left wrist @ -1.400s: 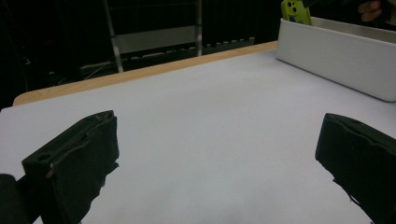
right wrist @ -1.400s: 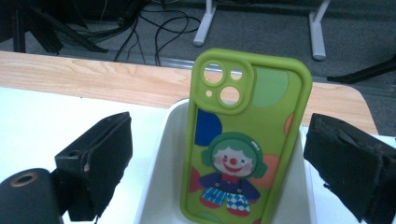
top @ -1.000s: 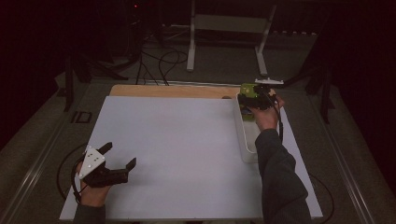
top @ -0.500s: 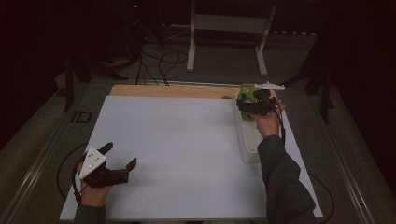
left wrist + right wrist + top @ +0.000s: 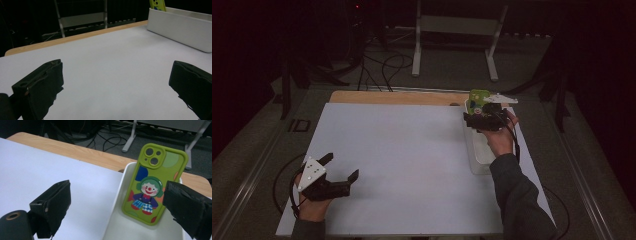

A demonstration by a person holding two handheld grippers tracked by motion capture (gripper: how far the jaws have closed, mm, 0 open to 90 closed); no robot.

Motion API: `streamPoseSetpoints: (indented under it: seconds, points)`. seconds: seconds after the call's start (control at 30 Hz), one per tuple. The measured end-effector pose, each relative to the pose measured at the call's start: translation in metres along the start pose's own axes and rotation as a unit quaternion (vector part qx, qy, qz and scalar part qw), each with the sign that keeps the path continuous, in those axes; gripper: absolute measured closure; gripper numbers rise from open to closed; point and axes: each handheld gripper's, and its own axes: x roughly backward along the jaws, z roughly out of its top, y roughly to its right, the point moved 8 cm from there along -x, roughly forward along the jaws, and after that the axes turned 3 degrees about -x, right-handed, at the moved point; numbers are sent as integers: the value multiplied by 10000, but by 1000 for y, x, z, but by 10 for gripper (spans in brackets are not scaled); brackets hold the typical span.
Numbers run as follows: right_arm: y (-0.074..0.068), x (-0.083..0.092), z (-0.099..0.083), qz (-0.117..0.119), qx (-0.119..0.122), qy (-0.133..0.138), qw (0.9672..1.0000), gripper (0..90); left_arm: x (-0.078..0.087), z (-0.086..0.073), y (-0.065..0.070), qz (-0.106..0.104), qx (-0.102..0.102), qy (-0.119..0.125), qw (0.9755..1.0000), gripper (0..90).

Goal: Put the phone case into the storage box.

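A green phone case (image 5: 153, 182) with a cartoon clown on it leans upright against the far end of a white tray (image 5: 119, 195). In the high view the phone case (image 5: 478, 96) stands at the far end of the tray (image 5: 481, 156) on the table's right side. My right gripper (image 5: 120, 196) is open just short of the case, with nothing between its jaws; from above, the right gripper (image 5: 477, 118) hovers over the tray. My left gripper (image 5: 341, 166) rests open and holds nothing at the near left of the white mat (image 5: 412, 150); the left gripper (image 5: 115, 75) faces the tray (image 5: 180, 27) and the case (image 5: 157, 5).
A wooden strip (image 5: 397, 97) runs along the table's far edge. Beyond it are a metal stand (image 5: 457, 30) and cables (image 5: 387, 65) on the dark floor. A small dark object (image 5: 301, 125) lies just off the mat's left side.
The right gripper has drawn back a little toward the person, away from the phone case, which stays leaning in the tray. The left gripper has not moved.
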Motion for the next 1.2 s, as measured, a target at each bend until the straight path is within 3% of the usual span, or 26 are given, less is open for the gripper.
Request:
streamPoseSetpoints:
  seconds: [0.5,0.8,1.07,1.2]
  points:
    - [-22,25,-7,219,262,123,9993,80,-1,-1,1,-14,7,-32,10000,0]
    - [-35,37,-14,402,259,184,9987,80,-1,-1,1,-14,7,-33,10000,0]
    - [-38,42,-21,416,229,171,9987,83,-1,-1,1,-23,16,-39,10000,0]
    - [-46,56,-32,580,228,276,9977,83,-1,-1,2,-31,-2,-55,10000,0]
